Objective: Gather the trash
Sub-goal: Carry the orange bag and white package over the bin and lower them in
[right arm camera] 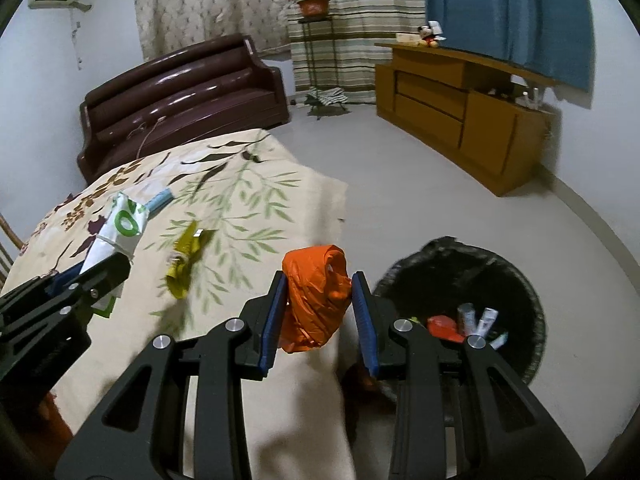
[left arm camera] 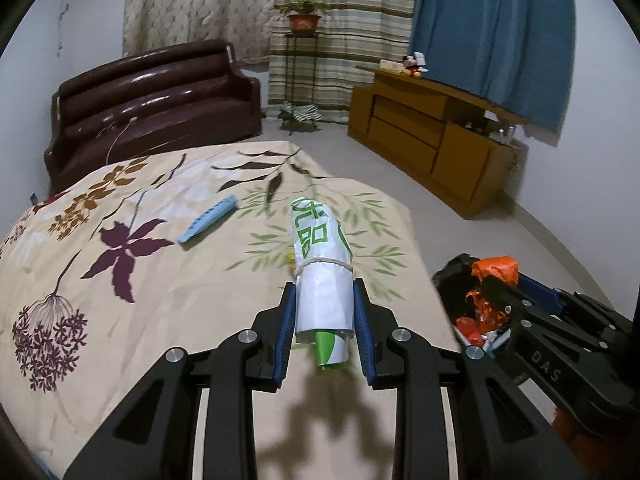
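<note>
Up close, the left gripper [left arm camera: 325,312] pinches a rolled white-and-green paper [left arm camera: 323,264] tied with string, its blue pads [left arm camera: 362,320] pressed to both sides, held above the flowered bedspread [left arm camera: 120,280]. The right gripper [right arm camera: 320,312] is clamped narrowly on a crumpled orange bag [right arm camera: 316,296] at the bed's edge. Just right of it on the floor stands a black-lined bin [right arm camera: 520,280] holding scraps. On the bedspread lie a yellow wrapper [right arm camera: 188,256] and a blue comb [left arm camera: 208,218]. Beyond are a sofa [left arm camera: 160,100] and cabinet [left arm camera: 432,136].
</note>
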Demonstrator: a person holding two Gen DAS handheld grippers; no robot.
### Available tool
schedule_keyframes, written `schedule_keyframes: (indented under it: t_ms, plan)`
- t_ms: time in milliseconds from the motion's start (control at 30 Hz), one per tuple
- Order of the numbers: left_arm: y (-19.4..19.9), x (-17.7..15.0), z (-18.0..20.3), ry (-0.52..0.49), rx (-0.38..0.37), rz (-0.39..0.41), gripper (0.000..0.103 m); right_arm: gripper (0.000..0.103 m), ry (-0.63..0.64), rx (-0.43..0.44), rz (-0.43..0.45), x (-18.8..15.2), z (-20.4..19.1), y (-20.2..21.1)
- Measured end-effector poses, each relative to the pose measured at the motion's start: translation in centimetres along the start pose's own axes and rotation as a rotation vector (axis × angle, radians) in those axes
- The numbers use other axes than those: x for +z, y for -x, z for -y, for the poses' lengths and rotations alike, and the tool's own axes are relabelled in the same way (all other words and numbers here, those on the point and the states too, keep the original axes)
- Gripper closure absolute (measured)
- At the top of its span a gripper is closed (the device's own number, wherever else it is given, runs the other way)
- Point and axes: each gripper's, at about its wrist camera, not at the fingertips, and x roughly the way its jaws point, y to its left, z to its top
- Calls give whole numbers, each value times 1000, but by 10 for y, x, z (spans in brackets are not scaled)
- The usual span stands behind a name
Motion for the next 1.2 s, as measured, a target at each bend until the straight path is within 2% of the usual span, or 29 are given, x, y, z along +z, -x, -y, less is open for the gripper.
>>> schedule_keyframes:
  t_ms: [533, 1200]
  plan:
    - [-19, 0, 91, -123, -115, 8, 74, 71, -109, -148, 26, -10, 86, 22]
    - [-75, -3, 148, -196, -130, -58, 74, 71, -193, -219, 11, -15, 136, 2]
